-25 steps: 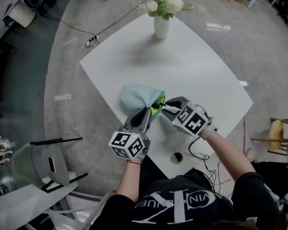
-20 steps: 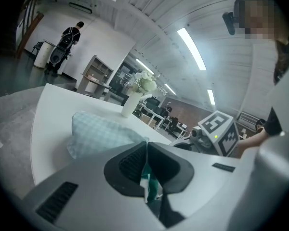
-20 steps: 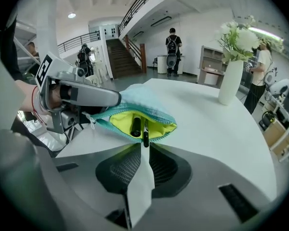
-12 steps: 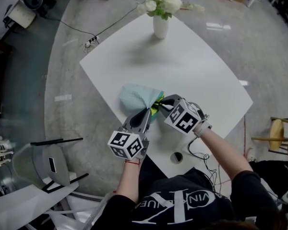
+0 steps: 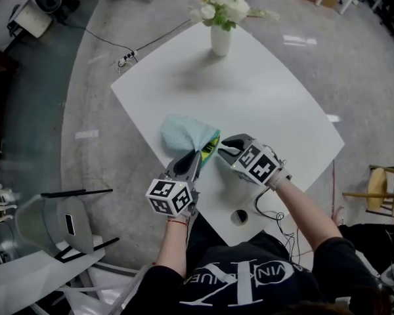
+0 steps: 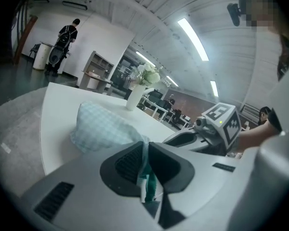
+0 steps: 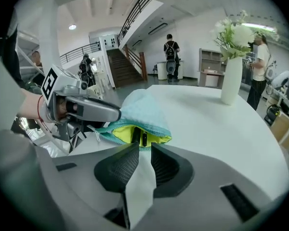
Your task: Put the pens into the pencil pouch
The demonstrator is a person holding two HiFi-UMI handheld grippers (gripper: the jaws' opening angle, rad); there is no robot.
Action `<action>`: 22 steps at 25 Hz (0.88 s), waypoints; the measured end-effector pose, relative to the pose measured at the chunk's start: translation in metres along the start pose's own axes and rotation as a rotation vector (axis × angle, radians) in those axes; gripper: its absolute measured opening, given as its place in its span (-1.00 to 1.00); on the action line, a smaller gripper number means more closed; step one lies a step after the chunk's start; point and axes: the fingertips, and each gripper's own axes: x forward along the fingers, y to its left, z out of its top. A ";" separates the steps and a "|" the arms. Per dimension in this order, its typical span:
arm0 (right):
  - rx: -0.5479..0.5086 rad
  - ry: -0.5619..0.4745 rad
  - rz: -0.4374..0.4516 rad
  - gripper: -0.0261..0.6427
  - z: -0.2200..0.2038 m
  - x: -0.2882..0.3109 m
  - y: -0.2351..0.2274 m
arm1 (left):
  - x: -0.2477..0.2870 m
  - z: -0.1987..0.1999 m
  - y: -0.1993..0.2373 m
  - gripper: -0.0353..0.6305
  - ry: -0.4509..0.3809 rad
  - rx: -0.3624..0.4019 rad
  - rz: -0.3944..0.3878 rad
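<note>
The light blue checked pencil pouch point(image 5: 182, 132) lies on the white table point(image 5: 269, 104), its mouth toward me and showing yellow-green lining point(image 7: 127, 133). Dark pens point(image 7: 143, 138) lie inside the mouth. My left gripper point(image 5: 198, 153) is shut on the pouch's teal lip point(image 6: 145, 174) and holds it up; in the right gripper view the left gripper point(image 7: 89, 110) grips the mouth's left end. My right gripper point(image 5: 218, 147) sits just in front of the opening, its jaws opening, with only bare table showing between the pads point(image 7: 123, 165).
A white vase point(image 5: 220, 37) of flowers stands at the table's far corner. A small black round thing point(image 5: 240, 216) sits near the front edge by my right arm. A chair point(image 5: 72, 225) stands on the floor at the left.
The right gripper nudged toward the pouch mouth, then drew back slightly. The left gripper kept its hold on the lip, and the mouth shows a little wider.
</note>
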 end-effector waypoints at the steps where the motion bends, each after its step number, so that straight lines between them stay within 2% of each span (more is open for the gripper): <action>1: 0.008 -0.018 -0.008 -0.67 0.001 -0.005 -0.001 | -0.001 -0.001 0.000 -0.78 0.001 0.004 0.004; 5: 0.051 -0.111 -0.045 -0.89 0.009 -0.026 -0.008 | -0.005 0.003 0.003 -0.56 -0.010 0.008 0.021; 8: 0.063 -0.179 -0.051 -0.89 0.016 -0.040 -0.012 | -0.013 0.011 0.006 -0.53 -0.034 0.017 0.050; 10: 0.069 -0.218 -0.055 -0.89 0.021 -0.050 -0.014 | -0.020 0.017 0.008 -0.54 -0.056 0.034 0.079; 15: 0.083 -0.287 -0.077 -0.89 0.037 -0.065 -0.019 | -0.043 0.036 0.017 -0.82 -0.131 0.071 0.167; 22: 0.082 -0.374 -0.081 -0.89 0.060 -0.091 -0.018 | -0.074 0.067 0.017 -0.88 -0.243 0.131 0.236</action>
